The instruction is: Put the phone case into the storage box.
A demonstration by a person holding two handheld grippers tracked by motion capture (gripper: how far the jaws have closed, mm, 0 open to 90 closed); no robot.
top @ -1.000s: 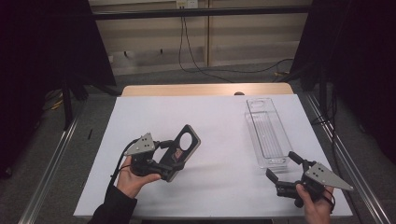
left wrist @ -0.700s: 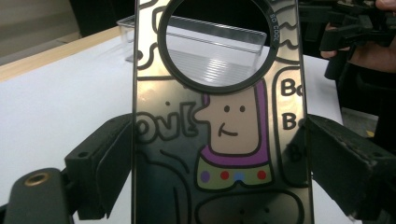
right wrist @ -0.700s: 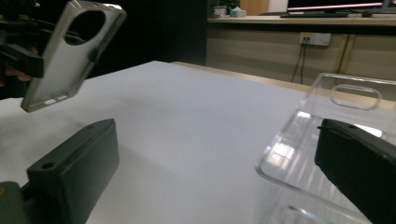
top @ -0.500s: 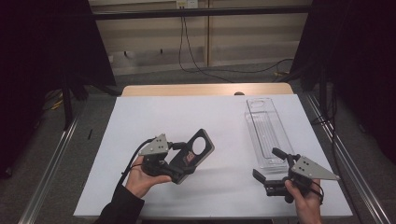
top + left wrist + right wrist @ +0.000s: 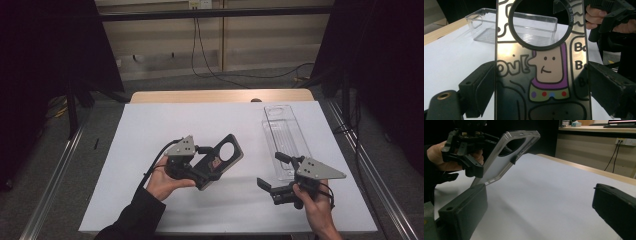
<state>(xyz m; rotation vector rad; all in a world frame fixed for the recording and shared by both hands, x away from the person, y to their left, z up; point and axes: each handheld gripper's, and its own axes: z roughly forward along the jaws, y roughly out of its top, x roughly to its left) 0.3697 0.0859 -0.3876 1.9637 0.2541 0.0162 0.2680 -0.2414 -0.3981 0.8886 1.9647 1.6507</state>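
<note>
jaws of left gripper (image 5: 200, 167) clamped on phone case (image 5: 222, 157), lifted off the white table (image 5: 150, 130), now shifted right toward centre. right gripper (image 5: 272, 175) jaws spread, nothing between, moved inward beside clear tray (image 5: 280, 130).

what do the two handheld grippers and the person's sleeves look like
Both the left gripper and the right gripper are black, with blocky matte jaws and a grey three-cornered plate on top. A black cable trails from the left one. The left forearm wears a dark sleeve.

Phone case (image 5: 541, 75): cartoon print, dark ground.
You see a tan face, purple collar and coloured dots on it.
</note>
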